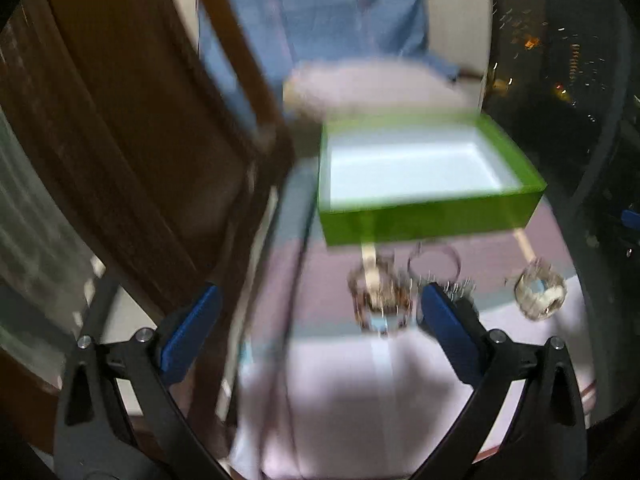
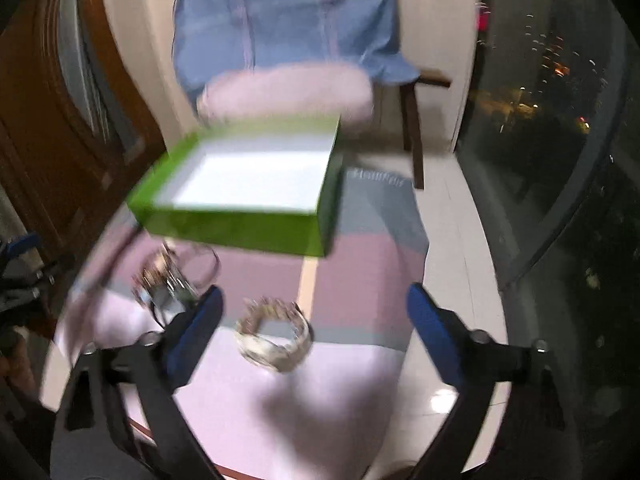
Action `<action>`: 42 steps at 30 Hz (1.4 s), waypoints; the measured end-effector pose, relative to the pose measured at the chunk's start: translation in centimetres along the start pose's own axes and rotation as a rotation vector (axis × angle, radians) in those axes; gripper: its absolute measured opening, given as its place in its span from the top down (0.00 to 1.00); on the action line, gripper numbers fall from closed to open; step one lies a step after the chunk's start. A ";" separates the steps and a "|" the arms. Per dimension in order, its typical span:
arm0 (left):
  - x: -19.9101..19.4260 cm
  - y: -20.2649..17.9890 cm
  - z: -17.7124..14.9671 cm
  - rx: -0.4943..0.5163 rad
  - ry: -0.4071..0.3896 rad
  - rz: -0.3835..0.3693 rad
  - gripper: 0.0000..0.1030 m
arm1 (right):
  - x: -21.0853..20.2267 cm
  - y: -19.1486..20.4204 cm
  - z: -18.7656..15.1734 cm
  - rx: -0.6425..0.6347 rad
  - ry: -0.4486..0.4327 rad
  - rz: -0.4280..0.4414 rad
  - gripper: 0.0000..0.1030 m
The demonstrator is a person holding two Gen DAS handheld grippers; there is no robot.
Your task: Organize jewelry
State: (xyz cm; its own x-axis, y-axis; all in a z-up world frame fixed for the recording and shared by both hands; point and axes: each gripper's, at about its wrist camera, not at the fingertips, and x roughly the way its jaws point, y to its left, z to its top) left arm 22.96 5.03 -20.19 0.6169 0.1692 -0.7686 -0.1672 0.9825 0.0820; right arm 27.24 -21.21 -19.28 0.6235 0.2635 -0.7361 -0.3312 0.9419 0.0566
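An open green box (image 1: 424, 216) with a white inside stands at the far side of a small cloth-covered table (image 1: 360, 392); it also shows in the right wrist view (image 2: 240, 232). In front of it lie blurred bracelets: a jeweled one (image 1: 380, 300), a thin bangle (image 1: 434, 262) and a pale beaded one (image 1: 540, 292). My left gripper (image 1: 320, 320) is open and empty, just left of the jeweled bracelet. My right gripper (image 2: 314, 320) is open and empty, with the pale bracelet (image 2: 274, 336) between its fingers' line. The jeweled bracelet and bangle (image 2: 172, 280) lie to its left.
A chair with blue cloth draped over its back (image 2: 288, 20) stands behind the table. A brown wooden door (image 1: 120, 140) is on the left. A dark glass window (image 2: 560, 120) is on the right. The tiled floor (image 2: 452, 240) shows beside the table.
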 end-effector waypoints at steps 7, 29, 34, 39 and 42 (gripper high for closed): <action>0.0 -0.3 1.8 -0.041 -0.071 -0.100 0.04 | 5.1 1.3 0.0 -0.150 0.140 0.021 0.64; 2.5 0.3 0.2 -0.080 0.059 -0.150 0.04 | 6.0 2.6 1.3 -0.139 0.171 0.130 0.92; 2.1 0.3 0.3 -0.076 0.048 -0.149 0.04 | 5.0 1.0 2.8 -0.025 0.078 0.214 0.92; 2.5 0.0 0.4 -0.077 0.060 -0.151 0.04 | 7.4 1.5 2.9 -0.014 0.132 0.184 0.67; 2.7 0.2 0.5 -0.086 0.066 -0.156 0.04 | 6.6 3.1 2.4 -0.032 0.100 0.195 0.55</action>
State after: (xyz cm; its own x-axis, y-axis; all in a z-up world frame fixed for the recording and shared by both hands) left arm 24.94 5.75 -21.90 0.5892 0.0071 -0.8079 -0.1404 0.9856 -0.0937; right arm 31.98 -16.04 -22.32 0.4731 0.4163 -0.7764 -0.4615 0.8678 0.1842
